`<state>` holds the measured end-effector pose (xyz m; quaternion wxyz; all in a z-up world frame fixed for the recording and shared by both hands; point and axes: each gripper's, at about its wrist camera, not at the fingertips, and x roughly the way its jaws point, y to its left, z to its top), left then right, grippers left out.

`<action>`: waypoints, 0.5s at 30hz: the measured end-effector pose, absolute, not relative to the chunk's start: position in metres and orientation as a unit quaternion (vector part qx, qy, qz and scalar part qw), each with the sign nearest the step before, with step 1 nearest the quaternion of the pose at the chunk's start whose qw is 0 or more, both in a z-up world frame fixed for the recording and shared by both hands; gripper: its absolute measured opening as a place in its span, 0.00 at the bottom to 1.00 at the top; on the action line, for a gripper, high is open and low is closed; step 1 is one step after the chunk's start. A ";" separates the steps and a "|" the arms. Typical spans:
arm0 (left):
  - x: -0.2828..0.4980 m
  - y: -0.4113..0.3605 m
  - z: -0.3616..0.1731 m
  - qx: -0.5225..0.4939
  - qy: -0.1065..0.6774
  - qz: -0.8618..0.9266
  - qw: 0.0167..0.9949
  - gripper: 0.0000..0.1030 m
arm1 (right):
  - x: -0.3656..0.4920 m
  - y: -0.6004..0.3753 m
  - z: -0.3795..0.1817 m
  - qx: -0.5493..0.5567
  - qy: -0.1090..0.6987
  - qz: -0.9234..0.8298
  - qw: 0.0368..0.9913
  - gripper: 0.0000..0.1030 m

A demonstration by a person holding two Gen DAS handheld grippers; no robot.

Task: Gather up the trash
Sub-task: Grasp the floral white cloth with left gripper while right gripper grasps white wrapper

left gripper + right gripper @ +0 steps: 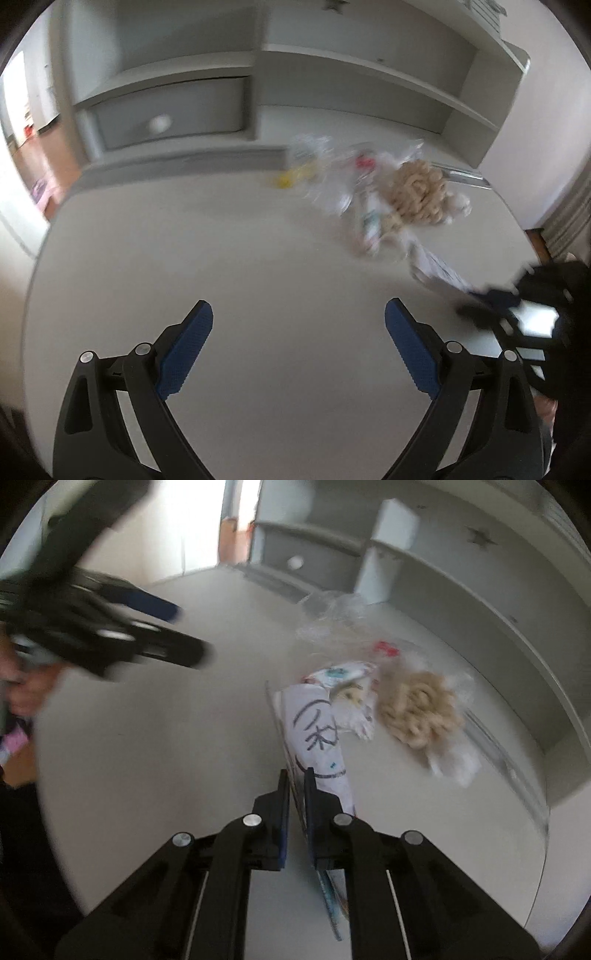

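We are reading the writing first: the white paper wrapper point(321, 738) is carrying large dark hand-drawn strokes, not legible as words; no brand is readable on any item. We are using the bag of beige curled snacks point(421, 709) as the landmark. The wrapper is lying just beside it, on the camera side, on the pale surface point(166, 757). The right gripper point(297, 775) is pinching the wrapper's near edge, jaws nearly together. A clear crumpled plastic bag point(332, 609) is lying beyond the landmark, toward the grey shelf unit point(461, 576).

The left wrist view is adding a yellow scrap point(291, 177) beyond the snacks, a drawer with a round knob point(159, 123), and the left gripper point(298, 314) standing wide apart with nothing between its fingers. The right wrist view alone is showing the drawn strokes and the grip.
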<state>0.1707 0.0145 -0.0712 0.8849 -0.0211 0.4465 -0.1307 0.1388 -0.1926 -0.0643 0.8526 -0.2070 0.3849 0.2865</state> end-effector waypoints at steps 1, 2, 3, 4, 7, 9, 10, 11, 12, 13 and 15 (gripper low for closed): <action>0.180 0.002 -0.074 -0.015 0.453 -0.134 0.881 0.89 | 0.136 -0.200 -0.062 -0.194 0.385 0.283 0.857 0.08; 0.186 -0.006 -0.076 -0.011 0.457 -0.138 0.879 0.89 | 0.130 -0.213 -0.059 -0.175 0.384 0.276 0.863 0.08; 0.192 -0.017 -0.077 -0.010 0.458 -0.148 0.877 0.89 | 0.124 -0.224 -0.056 -0.159 0.385 0.270 0.868 0.08; 0.198 -0.027 -0.078 -0.008 0.458 -0.154 0.876 0.89 | 0.120 -0.232 -0.055 -0.149 0.386 0.267 0.870 0.08; 0.214 -0.054 -0.081 0.005 0.462 -0.157 0.873 0.89 | 0.103 -0.259 -0.052 -0.120 0.391 0.250 0.878 0.08; 0.226 -0.067 -0.084 0.004 0.467 -0.151 0.871 0.89 | 0.095 -0.271 -0.054 -0.110 0.394 0.238 0.881 0.08; 0.230 -0.070 -0.085 0.000 0.470 -0.147 0.870 0.89 | 0.091 -0.277 -0.056 -0.104 0.396 0.233 0.882 0.08; 0.235 -0.074 -0.087 -0.006 0.473 -0.146 0.869 0.89 | 0.088 -0.282 -0.058 -0.099 0.398 0.228 0.883 0.08; 0.239 -0.076 -0.089 -0.009 0.478 -0.144 0.866 0.89 | 0.085 -0.287 -0.059 -0.092 0.400 0.224 0.884 0.08; 0.242 -0.079 -0.091 -0.007 0.482 -0.142 0.865 0.88 | 0.083 -0.288 -0.061 -0.088 0.400 0.221 0.885 0.08; 0.244 -0.084 -0.094 0.006 0.481 -0.130 0.867 0.82 | 0.072 -0.293 -0.062 -0.079 0.400 0.214 0.888 0.08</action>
